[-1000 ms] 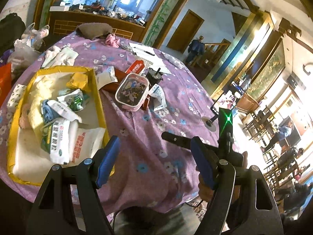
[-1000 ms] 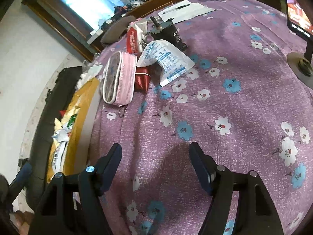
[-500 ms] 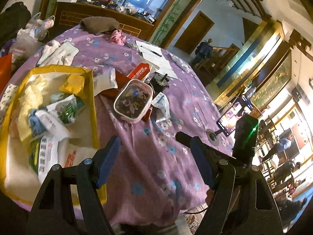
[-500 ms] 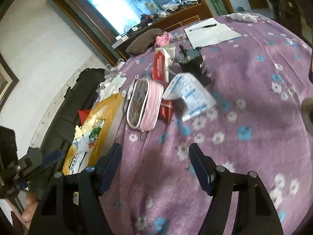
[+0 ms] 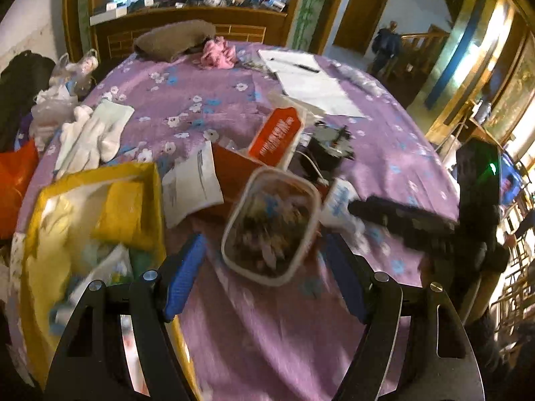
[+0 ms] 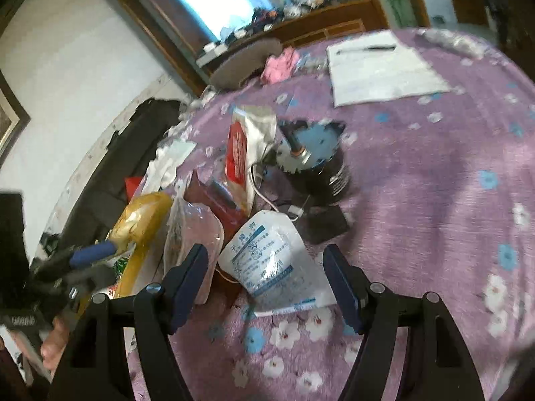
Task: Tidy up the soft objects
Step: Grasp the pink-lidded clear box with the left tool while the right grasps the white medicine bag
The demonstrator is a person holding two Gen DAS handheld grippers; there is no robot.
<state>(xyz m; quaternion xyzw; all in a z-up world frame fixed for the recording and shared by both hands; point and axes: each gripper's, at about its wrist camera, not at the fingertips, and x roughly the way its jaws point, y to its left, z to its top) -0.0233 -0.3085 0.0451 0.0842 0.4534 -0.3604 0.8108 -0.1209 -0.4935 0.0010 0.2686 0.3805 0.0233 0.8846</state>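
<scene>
A pink-rimmed zip pouch (image 5: pixel 272 225) lies on the purple flowered cloth, just ahead of my open, empty left gripper (image 5: pixel 265 277). The yellow tray (image 5: pixel 50 197) of soft packets sits to its left. My right gripper (image 6: pixel 269 282) is open and empty, its fingers on either side of a white sachet with blue print (image 6: pixel 267 257). The sachet also shows in the left wrist view (image 5: pixel 341 207). The pouch stands on edge in the right wrist view (image 6: pixel 192 234). A red-and-white packet (image 6: pixel 239 153) leans behind them.
A dark motor-like part (image 6: pixel 314 163) stands behind the sachet. White gloves (image 5: pixel 92 133), a white packet (image 5: pixel 190 183), a brown cloth (image 5: pixel 174 38), a pink cloth (image 5: pixel 217 55) and papers with a pen (image 5: pixel 307 80) lie farther back. The right gripper's body (image 5: pixel 434 224) reaches in from the right.
Both grippers have moved forward over the table. The pouch now lies just ahead of my left fingers, and the sachet sits between my right fingers. Both stay open.
</scene>
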